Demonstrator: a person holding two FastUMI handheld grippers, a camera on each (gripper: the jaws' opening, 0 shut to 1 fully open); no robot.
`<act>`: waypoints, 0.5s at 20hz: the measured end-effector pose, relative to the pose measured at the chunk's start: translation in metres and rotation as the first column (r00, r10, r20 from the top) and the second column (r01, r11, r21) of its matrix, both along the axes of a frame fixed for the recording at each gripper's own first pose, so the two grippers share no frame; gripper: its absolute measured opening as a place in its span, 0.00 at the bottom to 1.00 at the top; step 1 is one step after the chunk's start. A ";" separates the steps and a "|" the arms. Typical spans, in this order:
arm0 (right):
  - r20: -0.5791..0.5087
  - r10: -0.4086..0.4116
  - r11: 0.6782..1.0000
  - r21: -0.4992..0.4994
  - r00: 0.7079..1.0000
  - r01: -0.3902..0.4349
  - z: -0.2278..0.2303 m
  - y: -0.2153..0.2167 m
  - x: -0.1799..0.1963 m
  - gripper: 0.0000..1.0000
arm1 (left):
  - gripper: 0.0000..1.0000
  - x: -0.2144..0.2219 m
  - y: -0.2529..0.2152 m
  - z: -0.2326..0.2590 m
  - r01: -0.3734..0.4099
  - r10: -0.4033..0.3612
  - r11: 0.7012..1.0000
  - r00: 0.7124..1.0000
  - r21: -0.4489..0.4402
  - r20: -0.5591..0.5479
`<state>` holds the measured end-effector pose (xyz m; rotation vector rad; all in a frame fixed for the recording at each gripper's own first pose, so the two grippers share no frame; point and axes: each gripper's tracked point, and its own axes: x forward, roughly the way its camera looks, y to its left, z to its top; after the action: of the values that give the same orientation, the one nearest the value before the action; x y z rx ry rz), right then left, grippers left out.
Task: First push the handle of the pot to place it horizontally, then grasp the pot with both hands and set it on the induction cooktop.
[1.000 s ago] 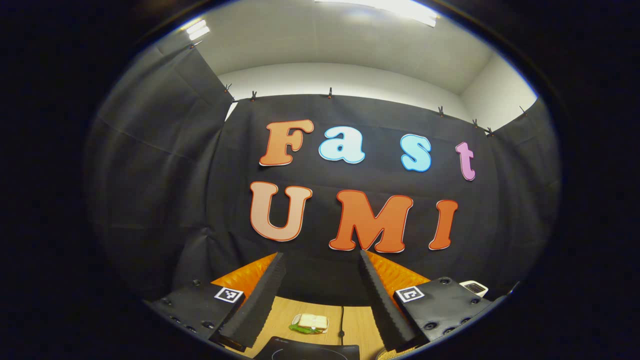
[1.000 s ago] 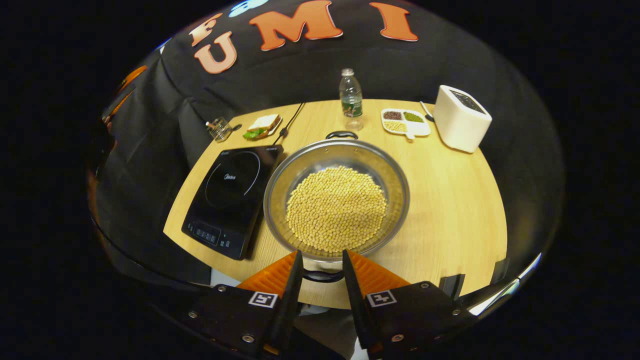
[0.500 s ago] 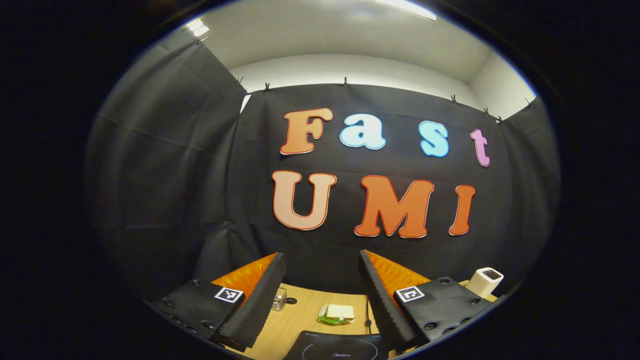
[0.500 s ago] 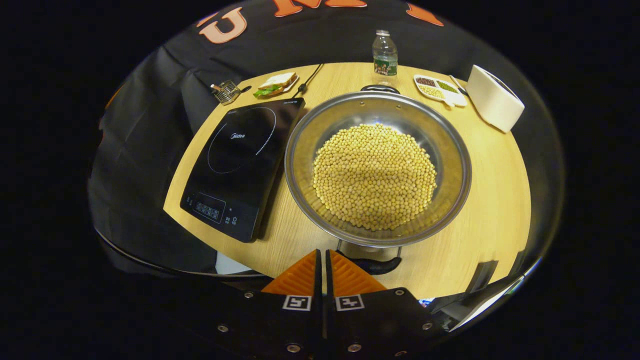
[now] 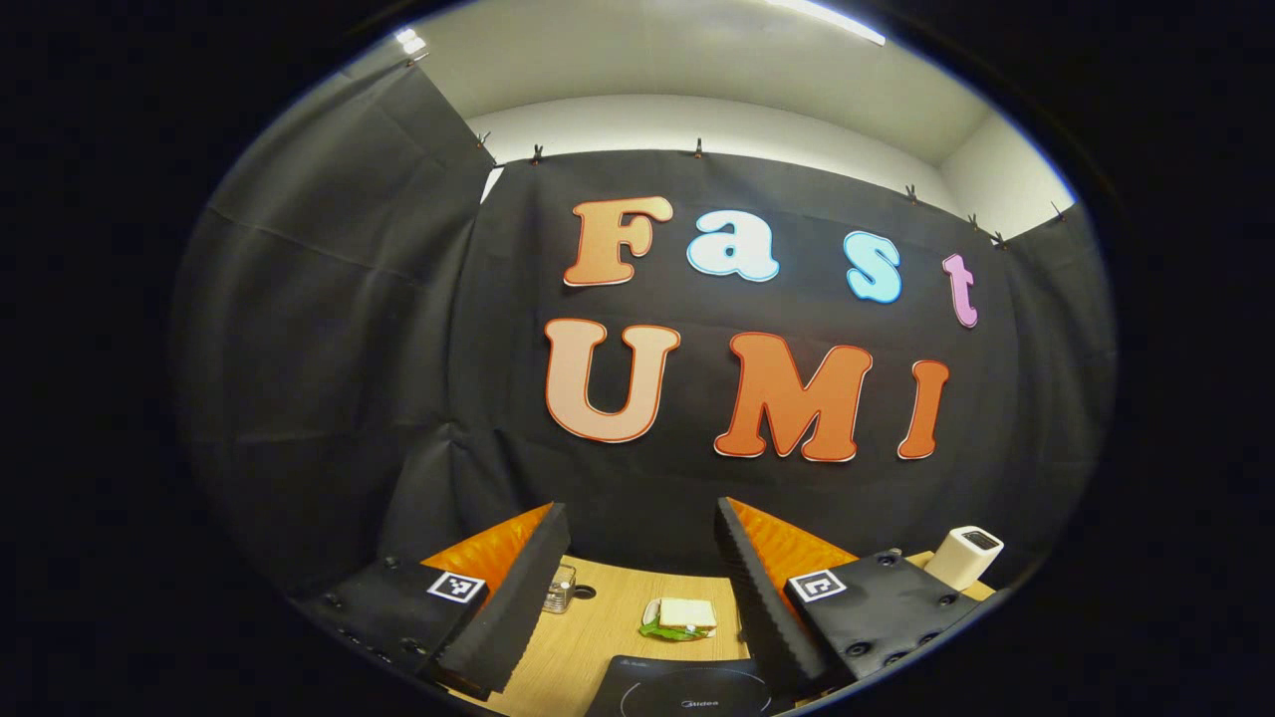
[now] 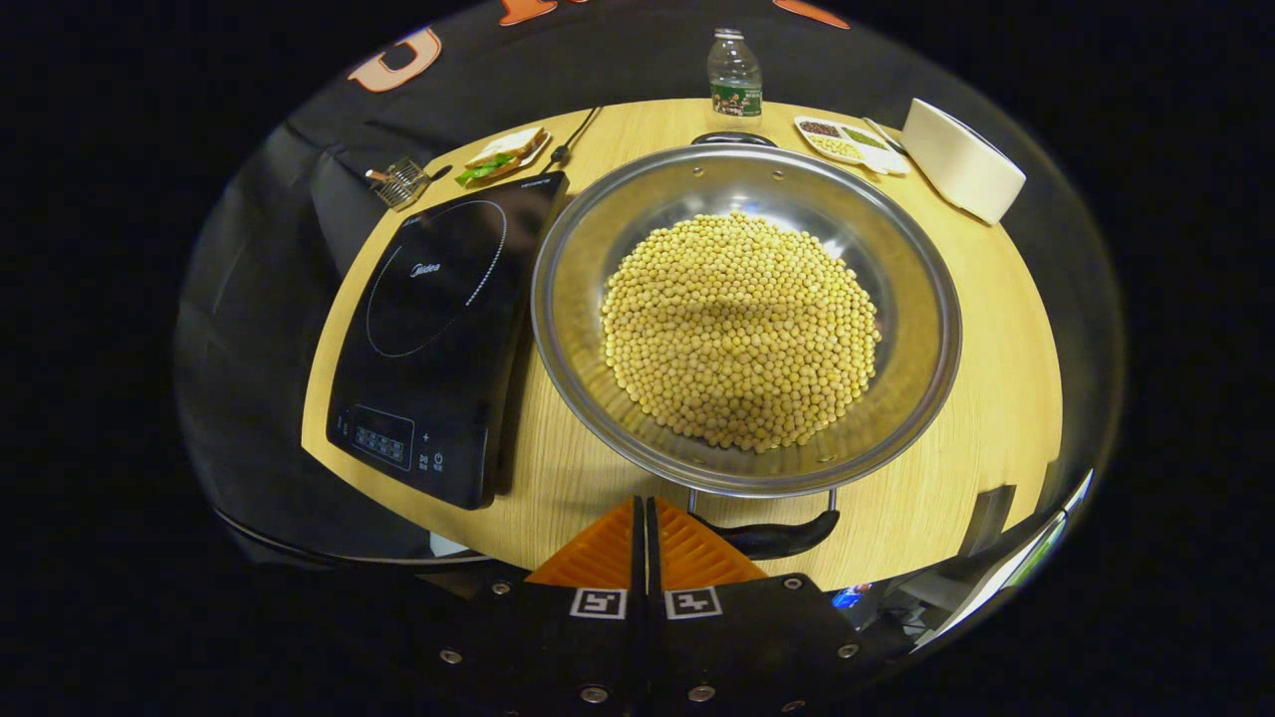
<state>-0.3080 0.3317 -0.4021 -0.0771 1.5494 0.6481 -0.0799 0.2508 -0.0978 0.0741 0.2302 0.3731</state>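
A wide steel pot (image 6: pixel 558 339) full of yellow beans (image 6: pixel 742 329) stands on the wooden table (image 6: pixel 996 398), right of the black induction cooktop (image 6: pixel 438 319). Its near black handle (image 6: pixel 777 538) points toward me, and the far handle (image 6: pixel 732 138) sits at the back rim. My right gripper (image 6: pixel 642 503) is shut with nothing between its fingers, its tips just left of the near handle. In the left gripper view, my left gripper (image 5: pixel 642 523) stands open, raised and facing the booth wall, with the cooktop's far edge (image 5: pixel 687 687) below it.
Behind the cooktop lie a sandwich on a plate (image 6: pixel 503 151), a small glass holder (image 6: pixel 398 181) and a black cord (image 6: pixel 573 139). A water bottle (image 6: pixel 734 62), a divided dish of beans (image 6: pixel 847 141) and a white box (image 6: pixel 961 159) stand at the back right.
My right gripper closed from open a second ago and moved nearer, over the pot's front edge beside the near handle. The left gripper drifted slightly left and tilted down a little, staying open.
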 end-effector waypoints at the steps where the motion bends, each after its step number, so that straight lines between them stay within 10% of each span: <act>1: -0.008 -0.018 1.000 -0.001 1.000 0.018 -0.002 0.001 0.000 0.00 | 0.95 0.002 0.000 -0.004 0.009 -0.009 1.000 1.000 -0.007 -0.010; 10: -0.040 -0.047 0.999 -0.011 0.998 0.047 -0.020 -0.020 0.006 0.00 | 0.96 0.008 -0.069 0.012 0.098 -0.099 0.994 0.995 0.054 0.019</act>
<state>-0.3023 0.3122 -0.4219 -0.0354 1.5888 0.6074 -0.0715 0.1822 -0.0856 0.1329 0.1946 0.2821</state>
